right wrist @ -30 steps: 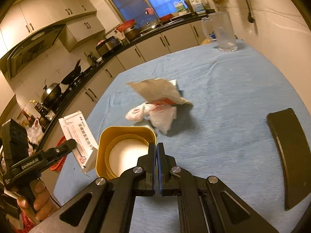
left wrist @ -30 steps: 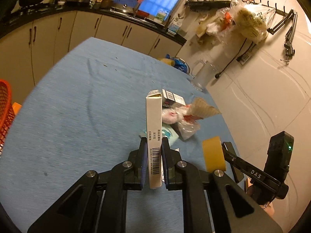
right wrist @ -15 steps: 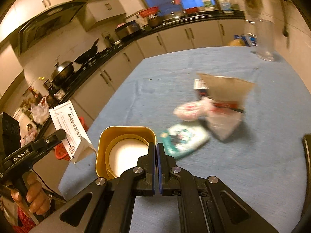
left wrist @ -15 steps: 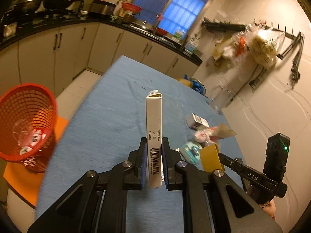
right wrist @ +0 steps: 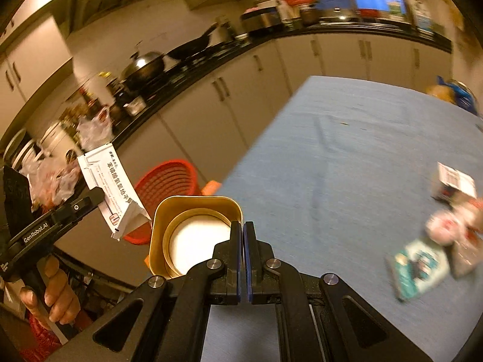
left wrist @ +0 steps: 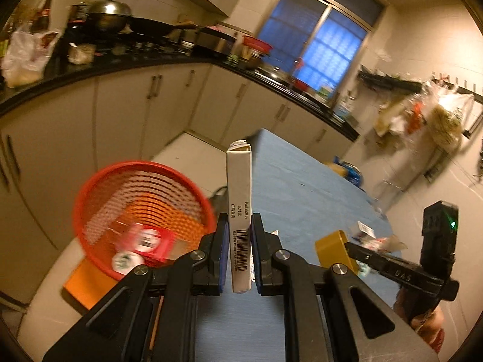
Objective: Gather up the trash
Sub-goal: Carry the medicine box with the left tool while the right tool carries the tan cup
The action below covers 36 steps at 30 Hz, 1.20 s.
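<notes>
Beside the table (left wrist: pixel 302 199), red basket (left wrist: pixel 142 211) holds wrappers.

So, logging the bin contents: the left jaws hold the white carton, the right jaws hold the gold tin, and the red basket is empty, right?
Not empty. The left wrist view shows a red packet already lying in the red basket. The white carton and gold tin are held as you say.
</notes>
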Available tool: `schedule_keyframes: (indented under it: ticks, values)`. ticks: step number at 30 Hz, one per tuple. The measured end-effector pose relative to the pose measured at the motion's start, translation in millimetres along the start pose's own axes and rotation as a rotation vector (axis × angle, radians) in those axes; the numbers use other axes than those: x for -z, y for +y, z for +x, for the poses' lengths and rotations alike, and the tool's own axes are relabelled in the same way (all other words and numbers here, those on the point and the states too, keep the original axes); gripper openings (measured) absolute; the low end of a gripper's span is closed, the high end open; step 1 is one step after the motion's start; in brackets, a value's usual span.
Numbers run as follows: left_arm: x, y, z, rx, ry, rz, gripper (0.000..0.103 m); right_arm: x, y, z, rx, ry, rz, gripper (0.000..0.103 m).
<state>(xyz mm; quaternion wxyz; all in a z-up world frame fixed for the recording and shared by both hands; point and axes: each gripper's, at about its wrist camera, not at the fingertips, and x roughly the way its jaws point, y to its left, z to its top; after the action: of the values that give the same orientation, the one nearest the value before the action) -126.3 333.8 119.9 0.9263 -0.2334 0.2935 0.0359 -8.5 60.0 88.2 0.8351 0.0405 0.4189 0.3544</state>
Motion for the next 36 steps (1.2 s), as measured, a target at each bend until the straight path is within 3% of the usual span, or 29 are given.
schedule_keyframes:
  ticks: [14, 25, 36]
  values:
    - [-15.2, 77.0, 16.8, -0.086, 0.049, -0.040, 0.013, -47.0, 89.3, 91.3, -0.064, 0.090, -0.098, 0.003]
    - [-10.1, 113.0, 44.6, -0.127, 0.099, -0.057, 0.013, -54.9, 102.8, 145.0, -0.026, 0.150, -0.116, 0.003]
    - [-4.0, 116.6, 63.9, -0.139, 0.130, -0.047, 0.013, -54.5, 105.8, 170.8, -0.009, 0.190, -0.131, 0.003]
